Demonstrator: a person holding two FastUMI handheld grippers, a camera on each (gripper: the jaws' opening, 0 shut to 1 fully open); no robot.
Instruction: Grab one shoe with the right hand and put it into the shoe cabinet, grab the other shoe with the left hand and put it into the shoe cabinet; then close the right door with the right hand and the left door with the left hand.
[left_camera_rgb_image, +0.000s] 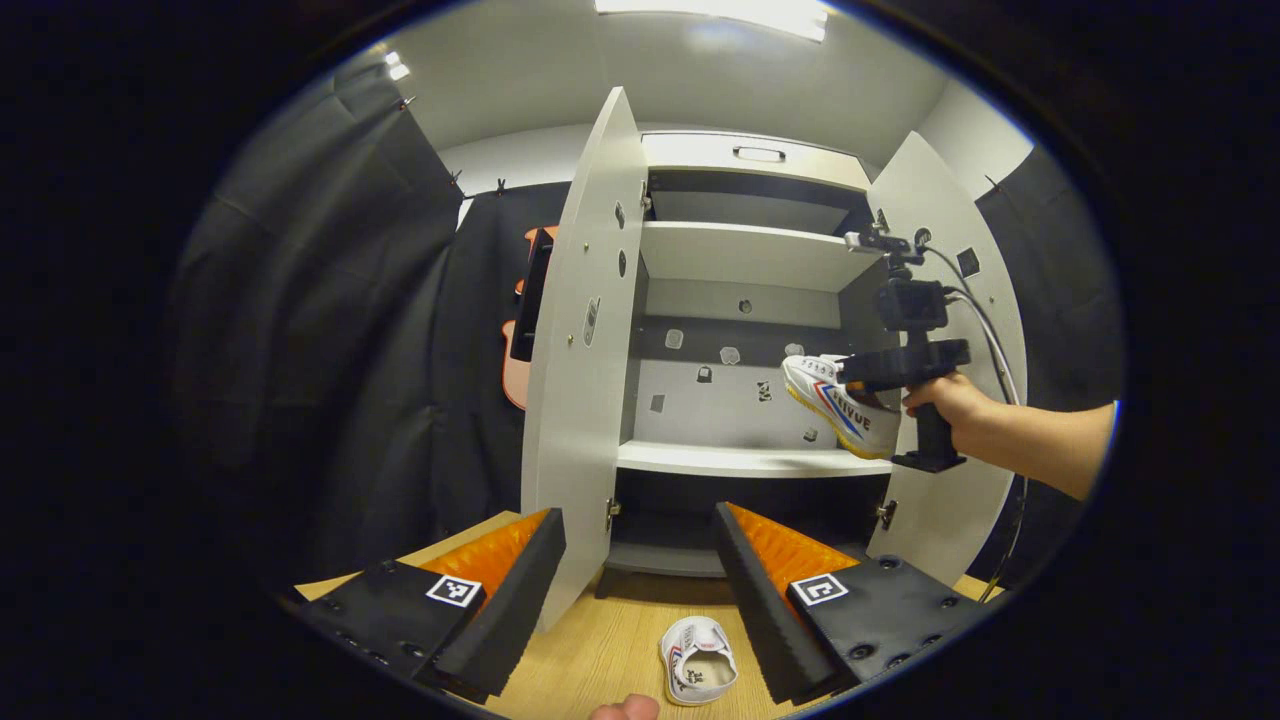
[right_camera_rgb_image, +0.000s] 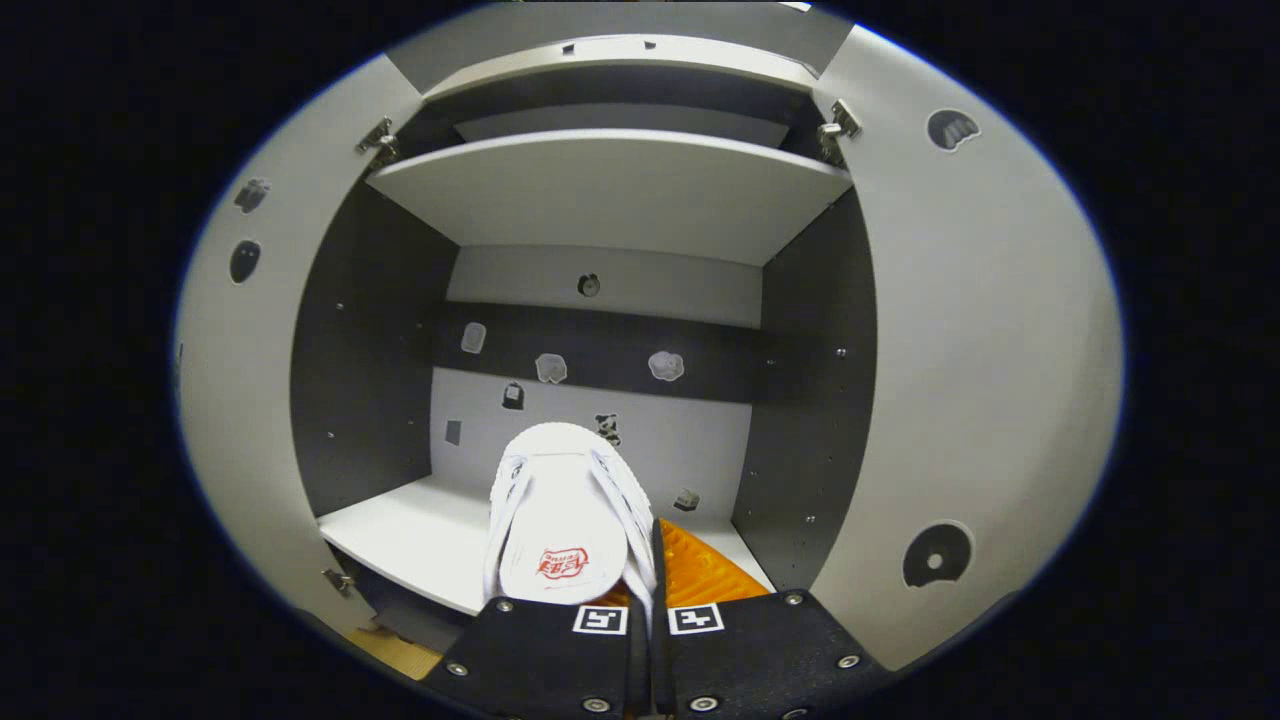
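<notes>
Shoe cabinet (left_camera_rgb_image: 745, 255) stands open, both doors swung wide. Left door (left_camera_rgb_image: 585, 350) edge-on toward the left gripper view; right door (left_camera_rgb_image: 945, 250) angled outward behind the far hand. Inside: an upper shelf (left_camera_rgb_image: 750, 255), a middle shelf (left_camera_rgb_image: 750, 460), and a dark lower bay below it. Small stickers dot the back panel.

Right gripper (right_camera_rgb_image: 640, 590): jaws closed on the side wall of a white shoe (right_camera_rgb_image: 565, 510), toe pointing into the cabinet, insole showing. In the left gripper view the same shoe (left_camera_rgb_image: 845, 405) hangs just above the front right part of the middle shelf, tilted toe-up, not resting on the board; a hand (left_camera_rgb_image: 950, 400) holds the gripper handle at the cabinet mouth, forearm coming in from the right.

From the right gripper view, the middle shelf (right_camera_rgb_image: 420, 535) lies bare beneath and to the left of the shoe; dark side walls close in on both sides, the upper shelf (right_camera_rgb_image: 610, 185) overhead. Open room between shoe and back panel.

Left gripper (left_camera_rgb_image: 640, 570): jaws wide apart, holding nothing, low in front of the cabinet. Between its fingers, the second shoe (left_camera_rgb_image: 697, 660) sits on the wooden floor (left_camera_rgb_image: 590, 650), opening up, well in front of the cabinet base and near the left door's lower edge. A fingertip (left_camera_rgb_image: 625, 708) shows at the bottom edge.
</notes>
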